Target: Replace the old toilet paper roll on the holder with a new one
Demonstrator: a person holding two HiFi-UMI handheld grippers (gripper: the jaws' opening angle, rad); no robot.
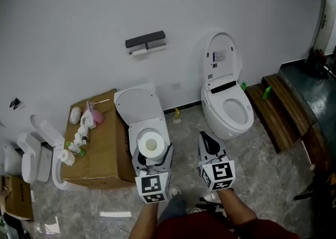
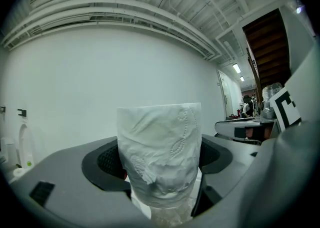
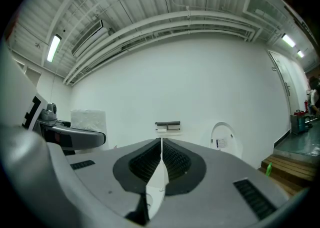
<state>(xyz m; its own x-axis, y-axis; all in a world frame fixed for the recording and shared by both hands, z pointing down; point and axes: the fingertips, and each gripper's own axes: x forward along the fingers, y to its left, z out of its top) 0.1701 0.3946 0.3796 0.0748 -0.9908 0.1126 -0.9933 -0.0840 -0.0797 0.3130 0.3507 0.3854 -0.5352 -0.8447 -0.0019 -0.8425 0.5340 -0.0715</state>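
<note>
White wall (image 1: 79,12) and marbled floor (image 1: 273,180) of a room, seen from above. Against the wall stands a cardboard box (image 1: 100,154) bearing small bottles and toiletries (image 1: 81,135). Just beside the box stands a white toilet with raised lid (image 1: 137,105), and a second white toilet (image 1: 227,104) stands further right. Wooden steps (image 1: 278,109) lie right of the second toilet.

The dark holder (image 1: 145,40) is mounted on the wall between the two toilets, and the old roll (image 1: 140,51), thin and white, hangs beneath it. Both tools are well short of the wall.

The left tool (image 1: 153,147) has its jaws spread wide and closed on the sides of the new toilet paper roll (image 2: 160,147). The roll stands upright between the pads with its core opening facing up. The right tool (image 1: 206,138) is empty, its jaws pressed fully together. In the right gripper view it points level toward the holder, with the left tool and its roll at the left edge.
</note>
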